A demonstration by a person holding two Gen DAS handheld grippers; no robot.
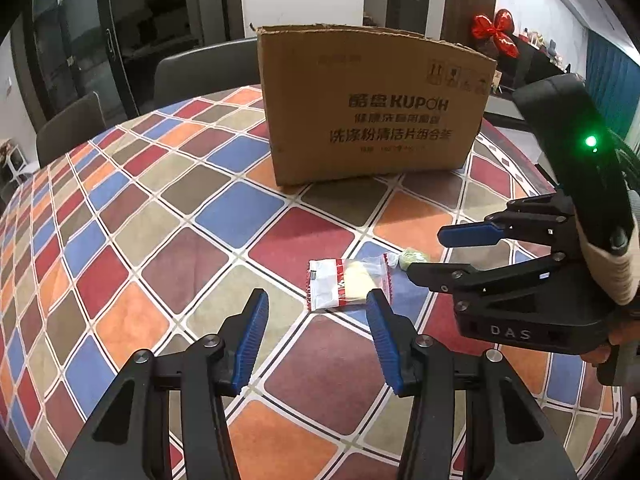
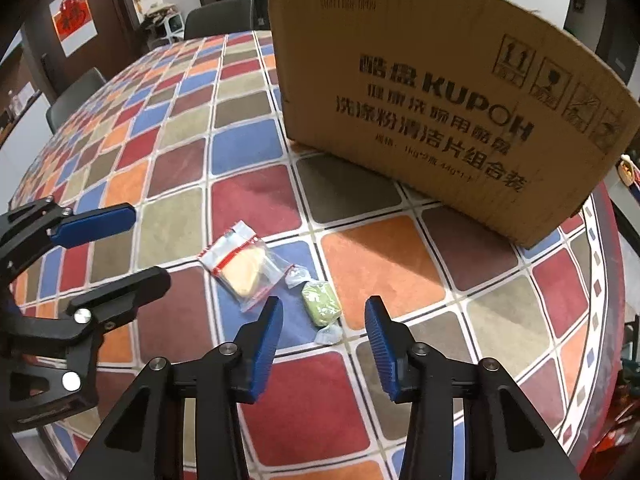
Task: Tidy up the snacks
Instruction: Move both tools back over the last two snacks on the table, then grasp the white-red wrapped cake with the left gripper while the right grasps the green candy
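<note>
Left gripper [image 1: 316,312] wide open, empty, near yellow snack [image 1: 347,285]. Right gripper [image 2: 324,318] wide open, empty, over green candy [image 2: 320,303]. Box [image 1: 372,108] far, on table [image 1: 160,216].

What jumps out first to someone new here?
The tall cardboard box at the back of the bright checkered tablecloth. In front of it lie two small snacks close together, a clear packet with a yellow cake and a green candy, with both open claws, left and right, hovering near them.
</note>
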